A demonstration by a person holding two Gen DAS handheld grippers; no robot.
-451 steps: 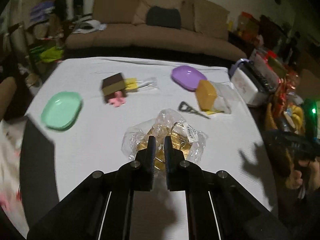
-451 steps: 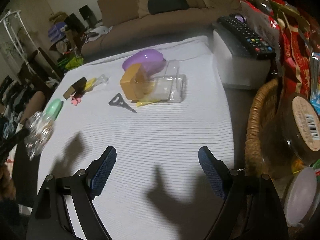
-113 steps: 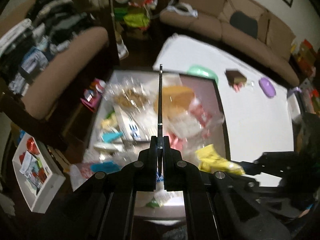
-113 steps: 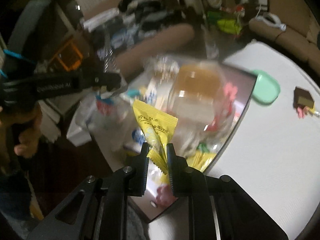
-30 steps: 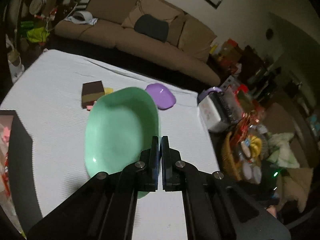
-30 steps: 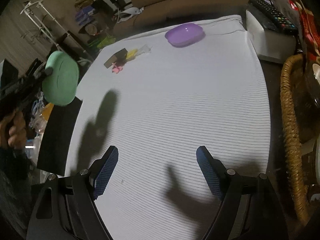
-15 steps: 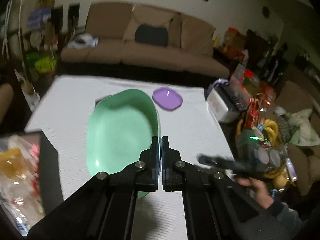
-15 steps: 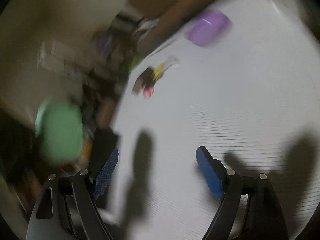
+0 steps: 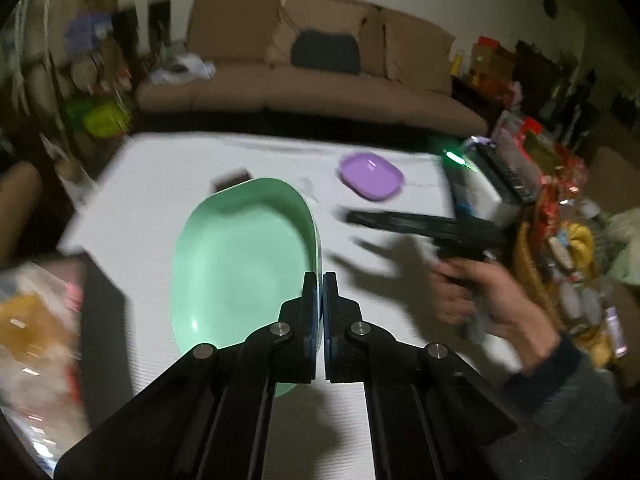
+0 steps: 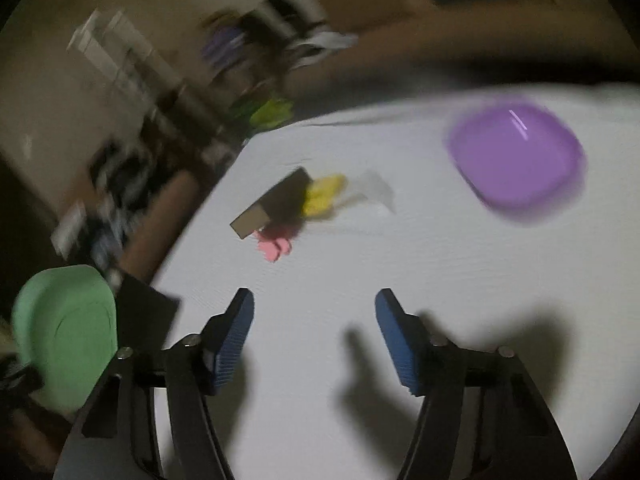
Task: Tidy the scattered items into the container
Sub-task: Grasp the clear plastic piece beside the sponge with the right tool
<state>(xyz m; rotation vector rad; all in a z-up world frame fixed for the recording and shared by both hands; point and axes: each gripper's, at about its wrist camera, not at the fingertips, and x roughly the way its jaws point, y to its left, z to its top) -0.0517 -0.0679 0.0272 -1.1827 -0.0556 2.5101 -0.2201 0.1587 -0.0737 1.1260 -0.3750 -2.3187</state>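
Surface: we see a white cloth-covered surface [image 9: 168, 184], brown sofa [image 9: 304, 76] behind.
Dishes: two, we count — green dish [image 9: 240, 256], purple dish [image 10: 516, 156].
Left hand-held gripper [image 9: 320, 280]: pinches the green dish's rim.
Right hand-held gripper [image 10: 314, 320]: wide apart, holding nothing.

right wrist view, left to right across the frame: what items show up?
green plate held off the table's left edge → brown box → yellow packet → purple plate. The pink item under the box overlaps it, so I left it out.
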